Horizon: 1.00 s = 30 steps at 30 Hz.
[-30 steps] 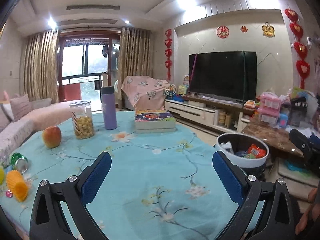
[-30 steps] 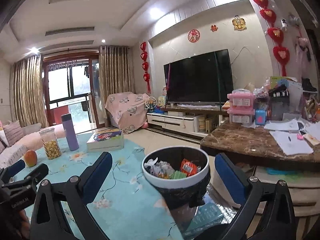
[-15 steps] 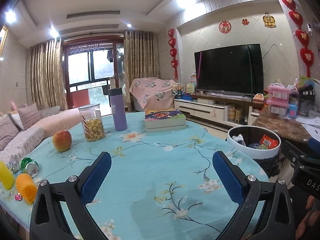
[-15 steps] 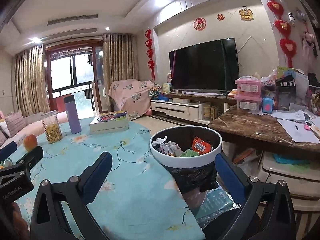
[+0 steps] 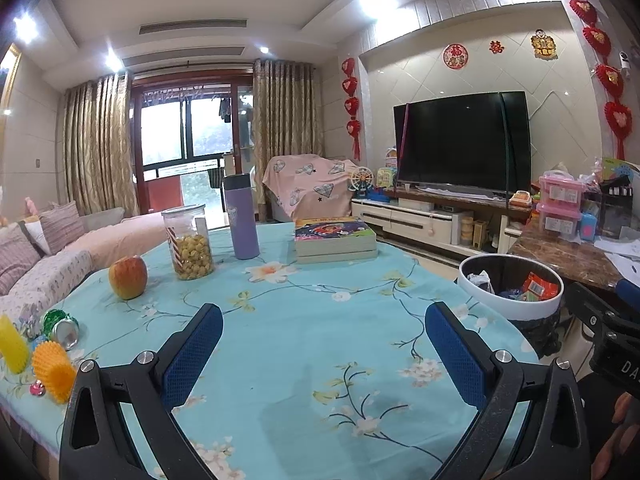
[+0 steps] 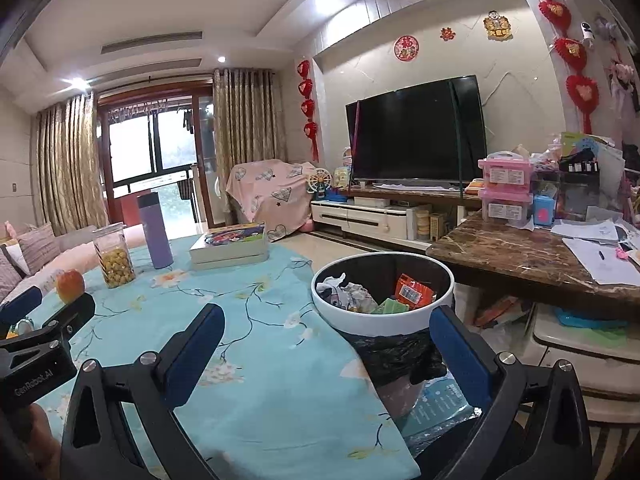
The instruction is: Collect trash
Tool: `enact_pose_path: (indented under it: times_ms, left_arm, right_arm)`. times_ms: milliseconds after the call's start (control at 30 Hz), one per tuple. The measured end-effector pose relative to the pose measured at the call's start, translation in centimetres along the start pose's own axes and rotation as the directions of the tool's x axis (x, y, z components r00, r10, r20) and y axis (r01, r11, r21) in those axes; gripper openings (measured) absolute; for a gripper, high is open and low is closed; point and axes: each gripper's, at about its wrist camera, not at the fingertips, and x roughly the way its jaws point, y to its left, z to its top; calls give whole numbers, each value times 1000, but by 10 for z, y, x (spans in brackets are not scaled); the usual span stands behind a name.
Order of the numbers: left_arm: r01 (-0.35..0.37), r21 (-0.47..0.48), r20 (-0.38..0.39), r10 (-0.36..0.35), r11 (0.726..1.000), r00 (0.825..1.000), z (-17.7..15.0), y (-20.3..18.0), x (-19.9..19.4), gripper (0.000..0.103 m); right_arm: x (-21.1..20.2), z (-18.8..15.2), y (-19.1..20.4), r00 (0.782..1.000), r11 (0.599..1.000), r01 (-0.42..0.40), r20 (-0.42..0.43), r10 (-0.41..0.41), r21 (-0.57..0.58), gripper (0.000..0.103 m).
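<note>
Your left gripper sits low at the bottom of its frame, level and pointed across the table, blue pads spread wide with nothing between them. It hangs above bare floral cloth at the near edge; no contact visible.

Your right gripper is posed the same way: level, tongs wide apart, empty. Its right pad lies in front of the trash bin in the frame's lower centre; the left pad is over the cloth. Whether the right pad touches the bin's black liner, you cannot tell from this view.

Each gripper shows in the other's camera: the right one at the far right edge of the left view with fingertips below it, the left one at the lower left of the right view.

Bin: white rim, black bag, just beside the table's right edge, centre right in the left view. Crumpled white paper, an orange wrapper and a green packet lie inside.

Far left edge of the left view: a crushed green can on its side, beside yellow spiky rollers. Upper left of the table: apple, jar, purple flask, stacked books.
</note>
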Motion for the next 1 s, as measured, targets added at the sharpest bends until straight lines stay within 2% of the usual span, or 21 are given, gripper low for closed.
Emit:
enact_pose_path:
  times_ms: [1000]
  left_arm:
    - [11, 10, 6, -11, 1000, 1000, -7, 3, 1, 103]
  right_arm:
    - [-6, 2, 3, 1000, 1000, -26, 8, 26, 16, 103]
